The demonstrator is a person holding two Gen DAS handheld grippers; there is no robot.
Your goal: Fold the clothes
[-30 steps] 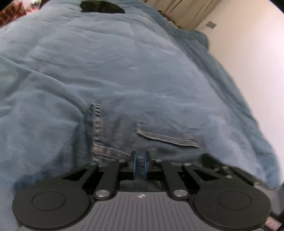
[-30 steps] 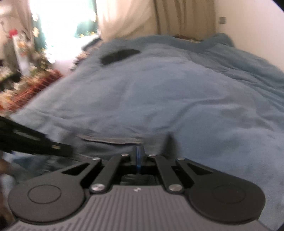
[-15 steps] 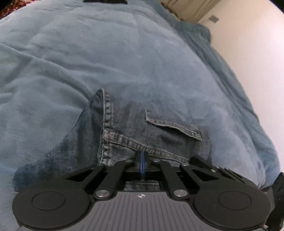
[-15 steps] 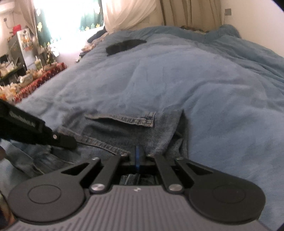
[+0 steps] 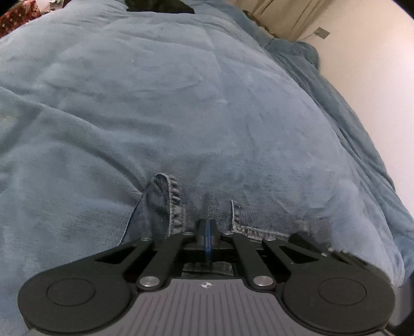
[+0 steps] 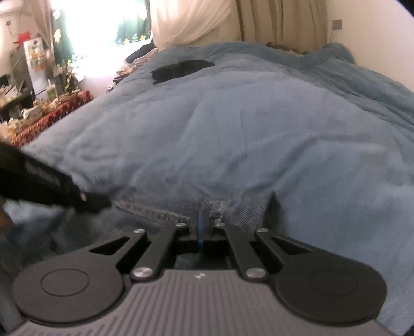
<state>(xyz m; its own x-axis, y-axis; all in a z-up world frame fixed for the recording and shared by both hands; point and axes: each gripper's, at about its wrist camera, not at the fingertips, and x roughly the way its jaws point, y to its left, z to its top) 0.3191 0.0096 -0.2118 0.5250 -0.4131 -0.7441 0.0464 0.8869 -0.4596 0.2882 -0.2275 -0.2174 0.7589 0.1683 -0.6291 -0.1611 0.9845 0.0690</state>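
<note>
A pair of blue denim jeans (image 5: 165, 214) lies bunched on the blue blanket, with a stitched pocket edge and seam showing just beyond my fingers. My left gripper (image 5: 207, 227) is shut, its blue pads pinching the denim, and more cloth shows beneath them. The right gripper's black body (image 5: 323, 249) pokes in at the lower right of the left wrist view. In the right wrist view the jeans (image 6: 240, 209) fold up around my right gripper (image 6: 201, 219), which is shut on them. The left gripper (image 6: 51, 186) reaches in from the left, blurred.
A soft blue blanket (image 5: 181, 103) covers the whole bed. A black garment (image 6: 181, 68) lies at its far end. A pale wall (image 5: 375, 77) runs along the right side. Curtains (image 6: 271, 20) hang behind, and a cluttered table with a red cloth (image 6: 51, 113) stands on the left.
Both grippers have sunk toward the blanket with the jeans. Half a second ago much of the pocket and waistband showed. Now only a bunched strip of denim shows at the fingertips.
</note>
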